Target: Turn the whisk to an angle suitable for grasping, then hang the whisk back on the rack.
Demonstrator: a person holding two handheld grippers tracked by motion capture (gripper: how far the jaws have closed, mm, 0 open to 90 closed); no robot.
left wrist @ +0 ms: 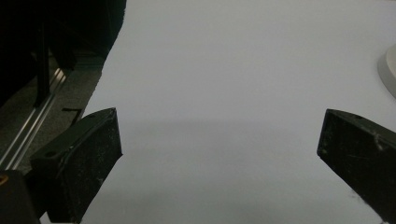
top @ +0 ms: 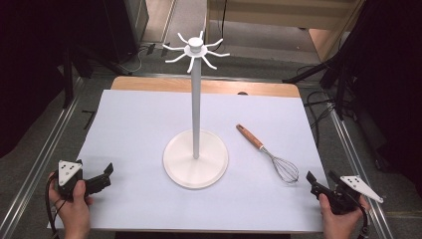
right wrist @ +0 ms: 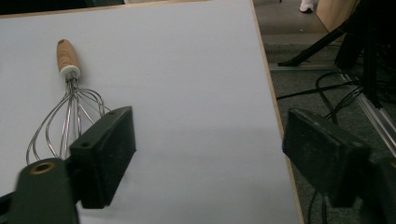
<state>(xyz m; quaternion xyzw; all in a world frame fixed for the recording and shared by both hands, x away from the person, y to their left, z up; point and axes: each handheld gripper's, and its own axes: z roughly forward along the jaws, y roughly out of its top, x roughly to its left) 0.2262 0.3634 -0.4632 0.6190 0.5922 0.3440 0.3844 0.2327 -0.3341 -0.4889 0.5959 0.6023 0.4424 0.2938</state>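
A wire whisk (top: 268,153) with a wooden handle lies on the white table cover, right of a white stand (top: 196,99) with a round base and hooked arms on top. My right gripper (top: 322,179) rests near the front right corner, just right of the whisk's wire head, open with nothing between its jaws. In the right gripper view the whisk (right wrist: 65,112) lies beside the left jaw, and the right gripper (right wrist: 210,149) spans bare cover. My left gripper (top: 107,175) sits at the front left, open and empty; in its own view the left gripper (left wrist: 219,140) faces bare cover.
The stand's base (left wrist: 388,70) edges into the left gripper view at the right. The table's right edge (right wrist: 275,116) runs close to my right gripper, with cables and dark tripod legs (top: 338,74) on the floor beyond. A metal rail (top: 45,154) borders the left side.
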